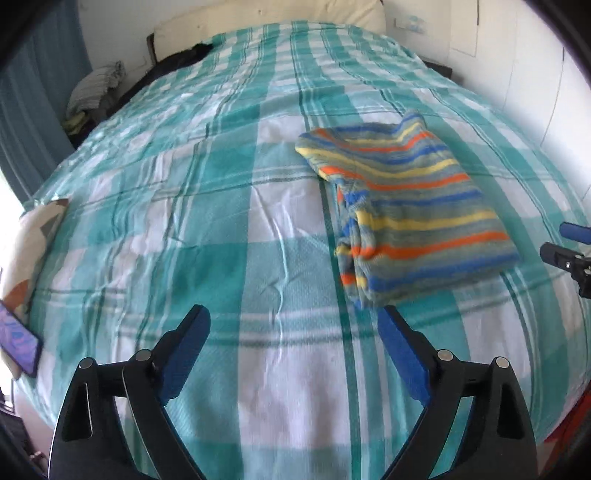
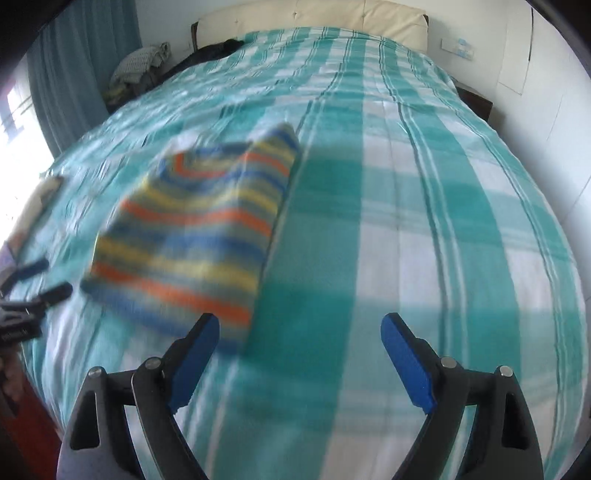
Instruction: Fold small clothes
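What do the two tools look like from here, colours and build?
Both match: the left tool and right tool each have two black angular fingers lined with blue pads, joined by silver round pivot pins. No cables or markings show.

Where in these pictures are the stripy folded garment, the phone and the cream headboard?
Stripy folded garment (image 1: 413, 206): left wrist view, middle of its top layer.
Phone (image 1: 18, 341): left wrist view, its lit screen at the bed's edge.
Cream headboard (image 2: 332, 18): right wrist view, its padded front.
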A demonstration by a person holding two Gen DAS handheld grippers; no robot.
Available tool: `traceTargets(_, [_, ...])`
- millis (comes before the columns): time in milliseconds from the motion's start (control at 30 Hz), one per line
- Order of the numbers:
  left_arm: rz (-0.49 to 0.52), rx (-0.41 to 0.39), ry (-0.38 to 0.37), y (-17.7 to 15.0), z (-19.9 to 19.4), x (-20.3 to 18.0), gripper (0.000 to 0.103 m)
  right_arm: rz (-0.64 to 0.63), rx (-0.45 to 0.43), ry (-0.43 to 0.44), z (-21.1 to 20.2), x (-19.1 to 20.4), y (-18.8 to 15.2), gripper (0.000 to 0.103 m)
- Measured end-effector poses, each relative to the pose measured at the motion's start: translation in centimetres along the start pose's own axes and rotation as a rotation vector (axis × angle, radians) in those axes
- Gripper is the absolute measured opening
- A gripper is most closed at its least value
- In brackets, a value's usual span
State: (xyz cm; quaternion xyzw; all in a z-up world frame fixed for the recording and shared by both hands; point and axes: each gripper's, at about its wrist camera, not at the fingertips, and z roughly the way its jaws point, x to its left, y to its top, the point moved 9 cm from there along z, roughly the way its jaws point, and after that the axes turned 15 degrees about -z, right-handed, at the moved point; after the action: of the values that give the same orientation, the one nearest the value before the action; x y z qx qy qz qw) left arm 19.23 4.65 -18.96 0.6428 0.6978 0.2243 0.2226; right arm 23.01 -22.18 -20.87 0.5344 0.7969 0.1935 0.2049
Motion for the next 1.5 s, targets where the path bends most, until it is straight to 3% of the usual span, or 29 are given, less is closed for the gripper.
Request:
traceTargets(200, [-0.036, -0.126, 0.063, 1.0, -8.5, -0.7, 0.102, -0.012, -0.04, 0.002, -8.1, 2.9, -2.7, 0.096])
traceTargets(333, [-0.065, -0.018, 0.017, 0.0, -11.0, -1.5, 0.102, -0.006, -0.073, 0.006, -12.7, 4.5, -2.4, 0.1])
traceTargets(433, [-0.095, 0.005, 0.027, -1.1, -12.8, -1.4, 0.102, -0.014, -0.081, 0.005, -15.2, 5.6, -2.6, 0.1])
traceTargets(700, [-0.117, 0.013, 0.049, -3.0, -16.0, -0.6, 0.102, -0.049, -0.058, -0.005, -18.2, 8.1, -3.5, 0.1])
traceTargets(833, [-0.129, 0.018, 0.067, -3.2, -16.3, -0.1, 0.102, -0.065, -0.036, -0.053, -19.3, 8.8, -4.1, 0.1])
traceTargets(1000, [-0.131, 0.032, 0.056, -3.8, -16.7, -0.4, 0.102, -0.072, -0.032, -0.052, -20.5, 9.4, -3.9, 0.1])
traceTargets(1500, [-0.112, 0.013, 0.063, -3.4, -17.1, -0.7, 0.102, -0.044, -0.046, -0.063, -20.7, 8.9, -2.6, 0.1])
